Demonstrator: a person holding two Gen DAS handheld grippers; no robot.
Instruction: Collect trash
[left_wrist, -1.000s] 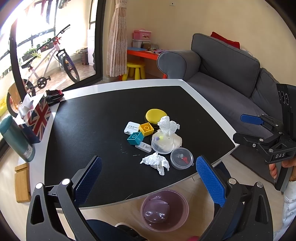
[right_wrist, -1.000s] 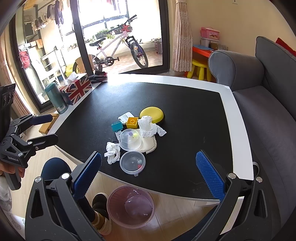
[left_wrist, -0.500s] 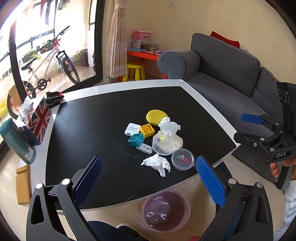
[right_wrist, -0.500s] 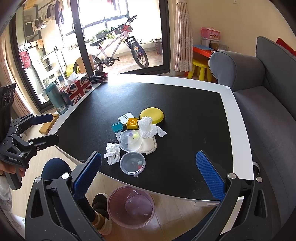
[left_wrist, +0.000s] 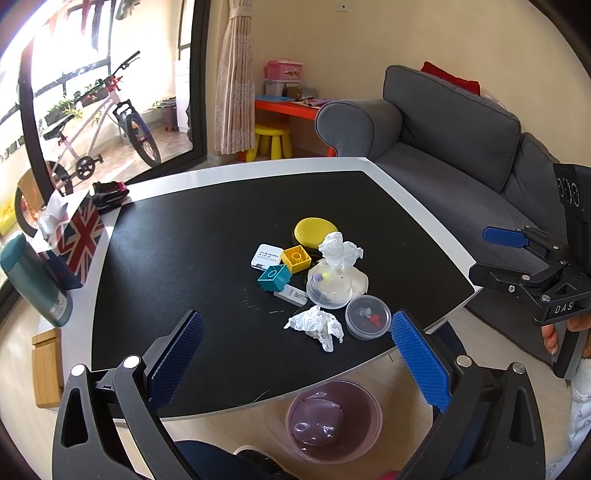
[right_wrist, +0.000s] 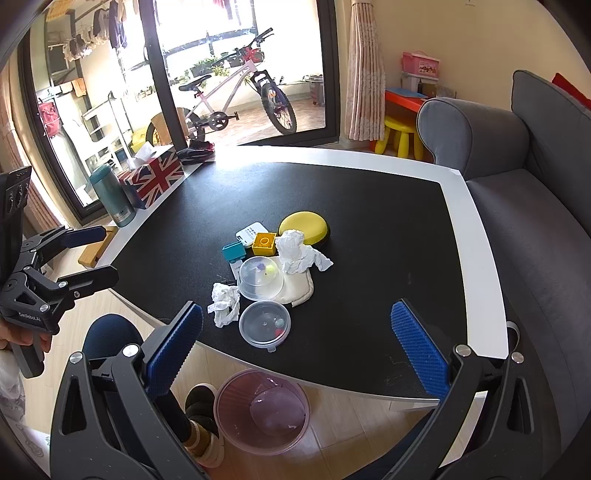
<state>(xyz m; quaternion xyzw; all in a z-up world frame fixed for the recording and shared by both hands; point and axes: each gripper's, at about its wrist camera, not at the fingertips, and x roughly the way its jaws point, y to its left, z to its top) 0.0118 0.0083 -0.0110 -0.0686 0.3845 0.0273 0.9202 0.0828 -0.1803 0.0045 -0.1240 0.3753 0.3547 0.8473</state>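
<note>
Two balls of crumpled tissue are the trash here; one crumpled tissue (left_wrist: 316, 325) lies on the black table (left_wrist: 192, 240) near its front edge, just beside a flat clear lid (left_wrist: 368, 316); the other tissue (left_wrist: 340, 251) sits on top of the pile, leaning on a clear cup (left_wrist: 328, 290) next to a yellow block (left_wrist: 295, 258).

The tissue looks very light and soft; it will squash when pinched and should not slip or break; a pinch across the puffy middle looks best.

The left hand-held gripper (left_wrist: 295, 354) hangs above the table edge with its jaws wide apart and nothing in them; the right hand-held gripper (right_wrist: 295, 339) is the same, wide apart and empty.

A pink bin (right_wrist: 262, 413) waits on the floor below the table edge.
</note>
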